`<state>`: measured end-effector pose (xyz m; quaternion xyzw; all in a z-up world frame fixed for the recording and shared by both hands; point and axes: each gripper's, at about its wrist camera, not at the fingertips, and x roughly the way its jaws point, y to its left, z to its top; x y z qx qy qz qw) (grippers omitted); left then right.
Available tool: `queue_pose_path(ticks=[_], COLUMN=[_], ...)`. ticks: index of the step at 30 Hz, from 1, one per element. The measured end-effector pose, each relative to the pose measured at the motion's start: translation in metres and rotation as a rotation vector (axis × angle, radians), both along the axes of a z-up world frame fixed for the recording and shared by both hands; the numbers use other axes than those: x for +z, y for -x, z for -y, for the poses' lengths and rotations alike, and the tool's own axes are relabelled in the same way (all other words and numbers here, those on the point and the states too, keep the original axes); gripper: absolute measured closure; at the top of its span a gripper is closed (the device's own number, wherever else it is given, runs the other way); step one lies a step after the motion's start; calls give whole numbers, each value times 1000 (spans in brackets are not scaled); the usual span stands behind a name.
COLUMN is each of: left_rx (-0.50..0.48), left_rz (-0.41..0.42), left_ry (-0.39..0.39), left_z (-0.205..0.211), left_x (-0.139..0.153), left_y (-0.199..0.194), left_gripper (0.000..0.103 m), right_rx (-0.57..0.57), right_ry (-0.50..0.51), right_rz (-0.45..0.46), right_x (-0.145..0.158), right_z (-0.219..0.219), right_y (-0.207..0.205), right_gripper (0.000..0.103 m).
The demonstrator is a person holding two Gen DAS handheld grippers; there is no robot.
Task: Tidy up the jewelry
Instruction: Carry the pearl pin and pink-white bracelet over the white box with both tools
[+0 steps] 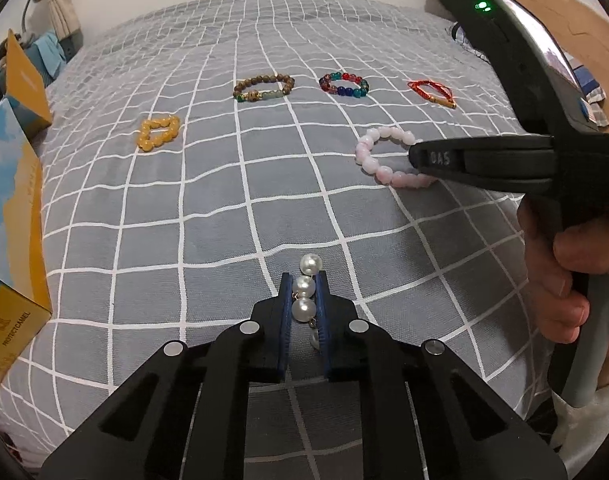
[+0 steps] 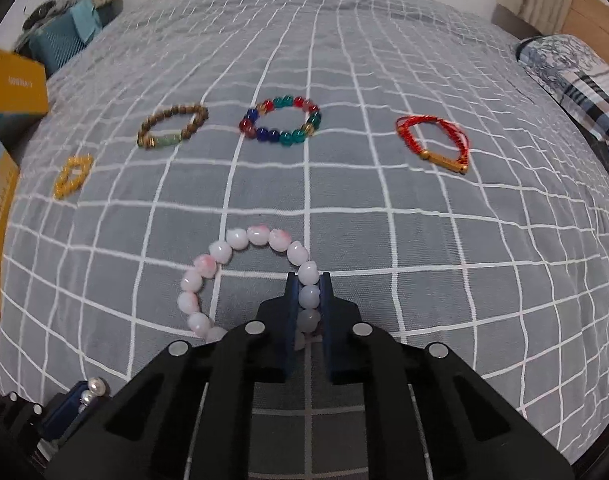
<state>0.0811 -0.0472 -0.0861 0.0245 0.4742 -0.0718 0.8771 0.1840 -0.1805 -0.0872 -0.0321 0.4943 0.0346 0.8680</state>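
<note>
My left gripper has its jaws closed on a string of pearls, held above the checked bedspread. My right gripper has its jaws clamped on the near side of the pink bracelet, which lies on the bed. Farther back lie the yellow bracelet, brown bracelet, coloured glass bracelet and red cord bracelet, well apart from each other.
</note>
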Motion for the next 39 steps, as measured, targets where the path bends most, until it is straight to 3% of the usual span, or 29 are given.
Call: queue_pose_path(ticks=[16, 31, 35, 39], left_rx=[13, 50, 86, 97], left_rz=[59, 247, 301, 305], left_ry=[29, 42, -2, 29], left_z=[-6, -21, -23, -31], left_x=[16, 56, 65, 69], left_y=[5, 19, 24, 24], left_gripper=[92, 92, 92, 92], right_rx=[-6, 17, 20, 19], right_ry=[-7, -2, 4, 9], right_rz=[157, 334, 360, 377], right_x=[26, 50, 53, 56], right_z=[1, -8, -10, -12], right_y=[12, 32, 36, 40], right_gripper=[93, 93, 93, 93])
